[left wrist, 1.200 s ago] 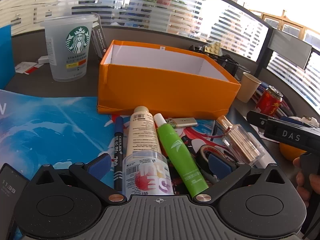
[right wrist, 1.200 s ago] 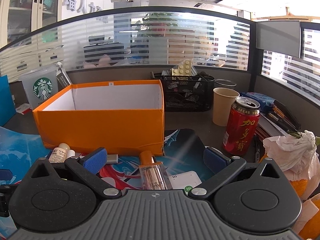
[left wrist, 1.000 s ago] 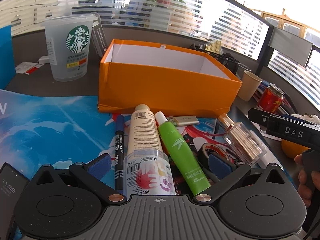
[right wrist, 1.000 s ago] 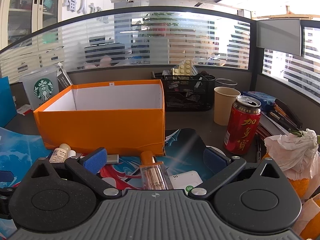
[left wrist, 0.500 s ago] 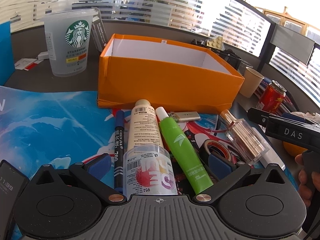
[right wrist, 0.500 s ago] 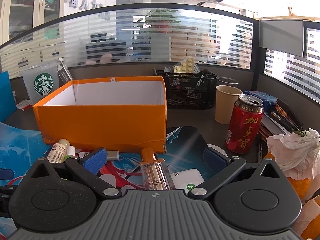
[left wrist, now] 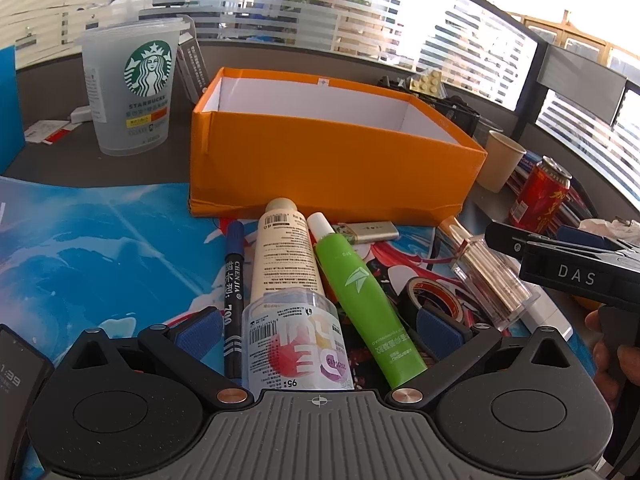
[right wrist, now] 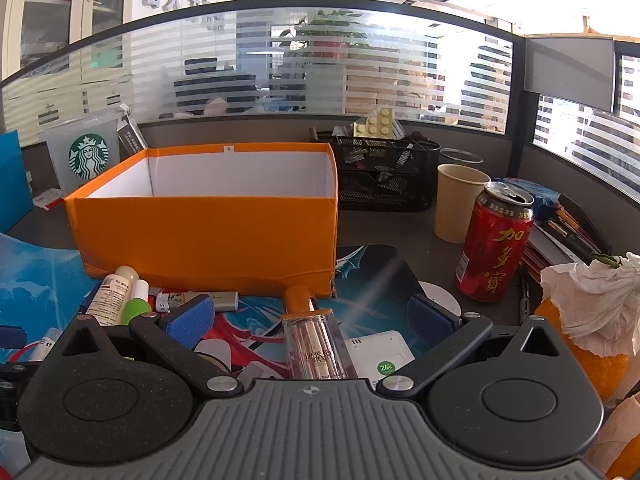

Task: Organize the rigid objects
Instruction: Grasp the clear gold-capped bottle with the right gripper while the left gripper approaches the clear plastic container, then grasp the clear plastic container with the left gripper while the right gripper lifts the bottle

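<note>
An open orange box (left wrist: 332, 164) (right wrist: 208, 224) stands on the desk, and no contents show inside it. In front of it lie a cream bottle (left wrist: 284, 256), a green tube (left wrist: 364, 296), a blue marker (left wrist: 232, 280), a silver USB stick (left wrist: 368, 232), a tape roll (left wrist: 432, 300) and a clear perfume bottle (left wrist: 488, 276) (right wrist: 316, 344). My left gripper (left wrist: 318, 326) is open, its blue pads either side of a clear jar (left wrist: 296, 344) with a colourful label. My right gripper (right wrist: 310, 314) is open around the perfume bottle without touching it.
A Starbucks cup (left wrist: 130, 84) stands back left, a paper cup (right wrist: 460, 200) and a red can (right wrist: 496, 240) to the right. A black mesh organiser (right wrist: 384, 176) sits behind the box. A phone (left wrist: 16, 376) lies at the left edge, tissue on something orange (right wrist: 584, 316) at the right.
Both grippers have risen and tilted down slightly, so the box and the objects sit lower and closer in view. Both remain open. No object has moved.
</note>
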Demonstrator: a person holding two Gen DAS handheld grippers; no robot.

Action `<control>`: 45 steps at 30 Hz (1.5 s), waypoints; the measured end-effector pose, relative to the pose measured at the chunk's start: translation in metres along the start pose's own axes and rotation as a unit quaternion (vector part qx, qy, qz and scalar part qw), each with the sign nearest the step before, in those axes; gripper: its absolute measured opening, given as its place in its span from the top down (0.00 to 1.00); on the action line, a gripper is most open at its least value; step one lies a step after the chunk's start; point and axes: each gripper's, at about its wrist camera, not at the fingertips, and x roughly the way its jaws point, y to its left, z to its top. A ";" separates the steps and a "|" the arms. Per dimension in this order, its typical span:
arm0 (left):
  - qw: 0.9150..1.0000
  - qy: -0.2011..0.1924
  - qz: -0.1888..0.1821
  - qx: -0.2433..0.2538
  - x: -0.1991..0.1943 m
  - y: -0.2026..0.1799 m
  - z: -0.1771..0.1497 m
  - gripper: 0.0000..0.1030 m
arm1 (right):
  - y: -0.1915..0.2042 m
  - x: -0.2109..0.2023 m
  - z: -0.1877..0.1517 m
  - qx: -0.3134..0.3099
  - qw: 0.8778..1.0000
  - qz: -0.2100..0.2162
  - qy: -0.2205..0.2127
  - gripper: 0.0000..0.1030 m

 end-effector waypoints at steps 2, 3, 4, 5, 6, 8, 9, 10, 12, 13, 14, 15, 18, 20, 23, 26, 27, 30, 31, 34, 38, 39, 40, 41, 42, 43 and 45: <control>1.000 0.001 0.002 0.003 0.002 -0.001 -0.001 0.00 | 0.000 0.002 -0.001 0.000 1.000 0.004 0.000 0.00; 1.000 0.002 0.003 0.004 0.003 -0.001 -0.001 0.00 | 0.000 0.001 -0.001 -0.001 1.000 0.008 -0.001 0.00; 1.000 0.003 0.004 0.005 0.004 -0.001 -0.001 0.00 | 0.000 0.002 -0.001 -0.003 1.000 0.013 -0.003 0.00; 1.000 0.003 0.005 0.007 0.005 -0.001 -0.001 0.00 | 0.000 0.001 -0.002 -0.003 1.000 0.019 -0.005 0.00; 1.000 0.003 0.006 0.008 0.006 -0.001 -0.001 0.00 | -0.001 0.000 -0.003 -0.004 1.000 0.024 -0.007 0.00; 1.000 0.003 0.010 0.014 0.007 -0.001 -0.002 0.00 | -0.003 0.002 -0.003 -0.007 0.999 0.034 -0.006 0.00; 1.000 0.004 0.009 0.017 0.008 -0.001 -0.002 0.00 | -0.004 0.003 -0.003 -0.009 0.999 0.036 -0.005 0.00; 1.000 0.005 0.007 0.021 0.008 -0.001 -0.002 0.00 | -0.006 0.003 -0.004 -0.011 0.999 0.035 -0.006 0.00; 0.999 0.004 0.001 0.032 0.008 -0.001 -0.005 0.00 | -0.012 0.002 -0.007 -0.014 0.999 0.036 -0.007 0.00; 0.999 0.004 0.000 0.037 0.008 -0.001 -0.006 0.00 | -0.015 0.000 -0.010 -0.016 0.999 0.039 -0.009 0.00; 0.999 0.005 -0.001 0.041 0.009 -0.001 -0.008 0.00 | -0.018 -0.002 -0.013 -0.018 0.999 0.043 -0.015 0.00; 0.999 0.009 -0.004 0.044 0.011 -0.001 -0.008 0.00 | -0.021 -0.004 -0.016 -0.018 0.999 0.047 -0.019 0.00; 0.999 0.023 -0.008 0.044 0.019 0.000 -0.006 0.00 | -0.027 -0.001 -0.022 -0.025 0.998 0.051 -0.004 0.00; 0.999 0.025 -0.007 0.041 0.023 0.002 -0.005 0.00 | -0.029 0.002 -0.024 -0.037 0.999 0.038 0.000 0.00; 0.999 0.024 -0.002 0.031 0.030 0.004 -0.003 0.00 | -0.031 0.007 -0.025 -0.044 0.998 0.039 0.002 0.00; 0.999 0.026 -0.005 0.024 0.037 0.007 0.002 0.00 | -0.026 0.015 -0.024 -0.058 0.997 0.047 0.010 0.03; 0.999 0.026 -0.008 0.022 0.039 0.009 0.004 0.00 | -0.024 0.017 -0.024 -0.063 0.997 0.052 0.012 0.04; 0.999 0.032 -0.013 0.022 0.044 0.011 0.010 0.00 | -0.020 0.027 -0.020 -0.075 0.994 0.072 0.021 0.17; 0.999 0.036 -0.015 0.026 0.046 0.010 0.011 0.00 | -0.019 0.031 -0.019 -0.075 0.994 0.077 0.028 0.22; 0.997 0.052 -0.008 0.054 0.051 0.005 0.013 0.01 | -0.019 0.042 -0.019 -0.066 0.992 0.098 0.047 0.37; 0.997 0.068 -0.025 0.038 0.051 0.012 0.017 0.09 | -0.024 0.052 -0.019 -0.053 0.990 0.116 0.066 0.57; 0.997 0.063 -0.026 0.031 0.049 0.014 0.018 0.13 | -0.025 0.052 -0.019 -0.052 0.990 0.116 0.064 0.61; 0.998 0.059 -0.023 0.025 0.047 0.018 0.018 0.23 | -0.026 0.051 -0.020 -0.048 0.990 0.118 0.063 0.65; 0.998 0.057 -0.023 0.022 0.046 0.020 0.018 0.28 | -0.028 0.051 -0.020 -0.044 0.990 0.120 0.062 0.65; 0.998 0.056 -0.023 0.026 0.046 0.021 0.018 0.29 | -0.029 0.051 -0.020 -0.040 0.990 0.123 0.062 0.65; 0.998 0.055 -0.022 0.030 0.045 0.022 0.017 0.35 | -0.030 0.051 -0.020 -0.039 0.989 0.126 0.061 0.64; 0.998 0.049 -0.010 0.044 0.040 0.021 0.016 0.43 | -0.029 0.051 -0.020 -0.039 0.990 0.124 0.060 0.65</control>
